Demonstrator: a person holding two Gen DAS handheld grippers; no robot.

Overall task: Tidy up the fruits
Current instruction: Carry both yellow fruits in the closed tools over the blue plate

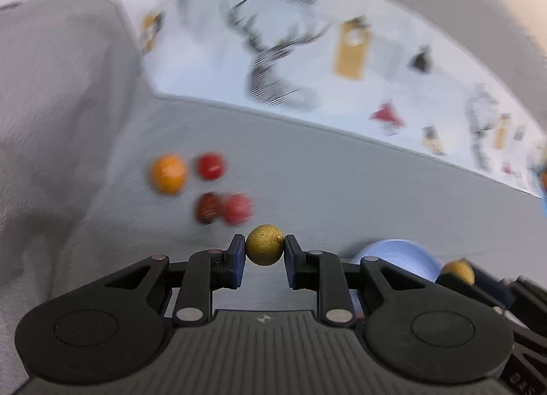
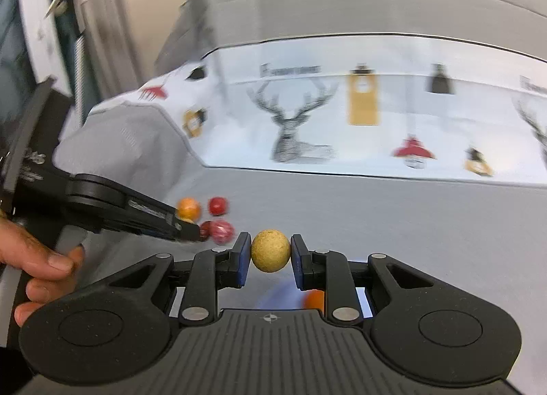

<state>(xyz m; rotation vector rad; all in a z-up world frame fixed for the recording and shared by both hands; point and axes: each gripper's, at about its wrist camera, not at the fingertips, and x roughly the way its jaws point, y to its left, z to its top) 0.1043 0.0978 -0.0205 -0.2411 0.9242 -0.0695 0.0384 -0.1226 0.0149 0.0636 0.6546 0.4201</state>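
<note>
1. Left gripper (image 1: 264,250) fingers clamped on a speckled yellow-green round fruit (image 1: 264,245); pale blue bowl (image 1: 400,256) at four o'clock.
2. Right gripper (image 2: 270,256) fingers clamped on a tan round fruit (image 2: 270,250).
3. Judgement: lower each over the bowl, release gently.

I saw matt black plastic on my left gripper (image 1: 264,251), with dull metal pivot pins, clamped on a rough, speckled yellow fruit (image 1: 264,244). The grey cloth (image 1: 342,190) looked finely woven and matt, while the orange fruit (image 1: 168,173) and red fruit (image 1: 211,165) looked glossy.
</note>
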